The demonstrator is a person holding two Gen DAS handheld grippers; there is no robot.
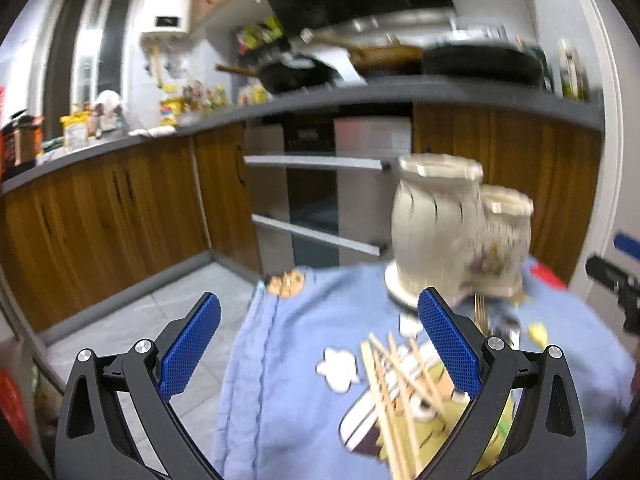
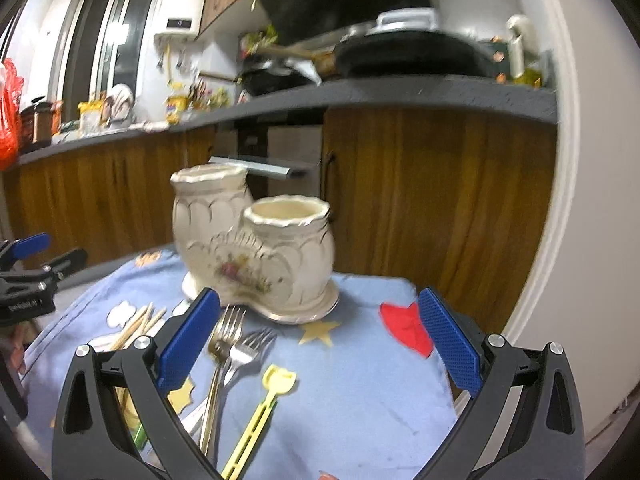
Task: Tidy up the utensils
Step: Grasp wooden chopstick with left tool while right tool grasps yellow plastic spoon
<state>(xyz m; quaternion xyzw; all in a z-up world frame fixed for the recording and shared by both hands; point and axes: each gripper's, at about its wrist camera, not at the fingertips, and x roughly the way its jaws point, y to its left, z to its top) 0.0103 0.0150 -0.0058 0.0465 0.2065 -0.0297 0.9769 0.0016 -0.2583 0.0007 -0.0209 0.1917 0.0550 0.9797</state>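
A cream ceramic two-cup utensil holder (image 2: 256, 248) stands upright on a blue cartoon cloth (image 2: 352, 380); it also shows in the left wrist view (image 1: 460, 236). Two metal forks (image 2: 230, 344) and a yellow plastic utensil (image 2: 264, 412) lie on the cloth in front of it. Several wooden chopsticks (image 1: 396, 392) lie loose on the cloth. My left gripper (image 1: 320, 344) is open and empty above the cloth's left edge, chopsticks by its right finger. My right gripper (image 2: 320, 344) is open and empty above the forks. The left gripper also shows in the right wrist view (image 2: 28, 276).
The cloth (image 1: 304, 380) covers a small table with floor tiles (image 1: 160, 320) to its left. Wooden cabinets (image 2: 432, 208) and an oven (image 1: 320, 200) stand behind, under a dark counter (image 2: 400, 92) crowded with pans and bottles. A white wall (image 2: 592, 240) is at the right.
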